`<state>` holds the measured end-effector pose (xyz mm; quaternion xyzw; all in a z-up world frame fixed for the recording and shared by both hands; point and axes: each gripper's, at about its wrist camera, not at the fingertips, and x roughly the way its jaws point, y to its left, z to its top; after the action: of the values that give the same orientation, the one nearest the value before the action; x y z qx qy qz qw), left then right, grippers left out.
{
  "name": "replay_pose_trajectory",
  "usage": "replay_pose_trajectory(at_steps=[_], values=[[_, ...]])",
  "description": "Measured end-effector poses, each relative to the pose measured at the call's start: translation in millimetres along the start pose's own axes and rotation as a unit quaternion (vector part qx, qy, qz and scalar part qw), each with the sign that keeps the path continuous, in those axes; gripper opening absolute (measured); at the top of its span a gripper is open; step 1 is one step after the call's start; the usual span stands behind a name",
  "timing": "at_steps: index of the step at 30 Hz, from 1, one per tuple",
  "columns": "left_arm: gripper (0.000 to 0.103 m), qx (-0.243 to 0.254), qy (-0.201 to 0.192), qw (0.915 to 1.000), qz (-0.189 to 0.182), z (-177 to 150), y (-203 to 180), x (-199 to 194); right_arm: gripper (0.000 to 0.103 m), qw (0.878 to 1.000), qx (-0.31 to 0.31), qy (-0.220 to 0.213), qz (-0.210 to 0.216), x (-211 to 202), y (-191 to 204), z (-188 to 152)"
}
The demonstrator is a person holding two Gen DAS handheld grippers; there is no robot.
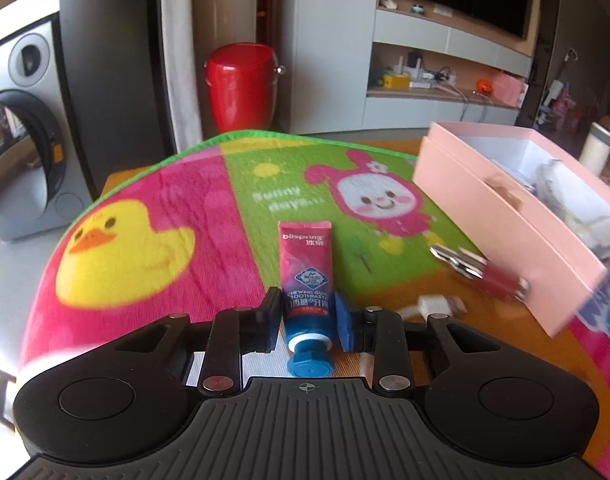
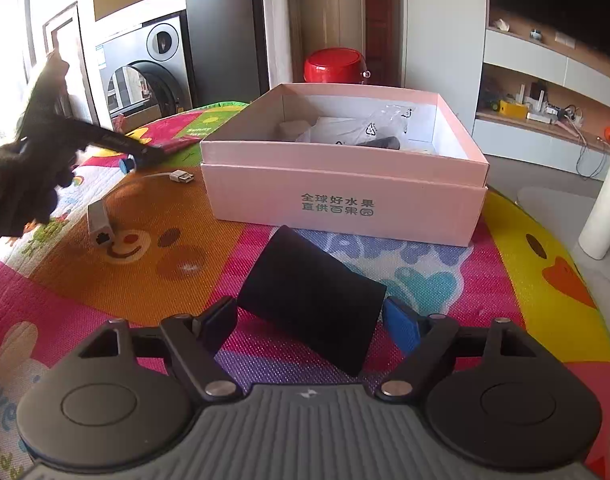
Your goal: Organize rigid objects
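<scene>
The left tool (image 1: 308, 316) is clamped on the blue-capped end of a pink toothpaste tube (image 1: 306, 276), which lies on the colourful mat (image 1: 153, 200) covering the desk. The right tool (image 2: 311, 326) stands apart around a black cylinder (image 2: 311, 300) lying tilted on the mat, just near of the open pink box (image 2: 345, 196). A red multi-tool (image 1: 481, 274) lies beside the box.

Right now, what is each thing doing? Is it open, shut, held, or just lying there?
Left gripper: fingers around the toothpaste tube, no clear squeeze.
Toothpaste tube: cap on, lying flat on the mat.
Right gripper: fingers wide, around the black case.
Black case: closed, lying on the mat.
Pink box: open, no lid, things inside.
USB adapter: unplugged, lying loose.
Red pocket knife: tools sticking out, beside the box.
</scene>
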<state>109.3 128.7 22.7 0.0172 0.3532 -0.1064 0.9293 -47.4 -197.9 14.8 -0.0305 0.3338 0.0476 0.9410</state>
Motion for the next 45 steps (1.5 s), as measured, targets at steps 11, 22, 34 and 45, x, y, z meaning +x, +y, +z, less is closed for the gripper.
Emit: replay_pose_trajectory(at_steps=[11, 22, 34, 45], values=[[0.032, -0.045, 0.002, 0.9986, -0.025, -83.0, -13.2, -96.9, 0.082, 1.0, -0.01, 0.005, -0.01, 2.9, 6.4, 0.5], [0.033, -0.064, -0.045, 0.9968, 0.014, -79.2, -57.4, -71.6, 0.077, 0.998, -0.057, -0.032, 0.018, -20.9, 38.9, 54.0], [0.033, -0.092, -0.055, 0.9942, -0.01, -82.3, -48.4, -73.6, 0.029, 0.975, -0.181, 0.128, -0.01, 135.6, 148.4, 178.9], [0.033, -0.113, -0.057, 0.9916, -0.027, -83.6, -38.9, -73.6, 0.018, 0.958, -0.238, 0.16, -0.011, 125.8, 157.1, 134.1]])
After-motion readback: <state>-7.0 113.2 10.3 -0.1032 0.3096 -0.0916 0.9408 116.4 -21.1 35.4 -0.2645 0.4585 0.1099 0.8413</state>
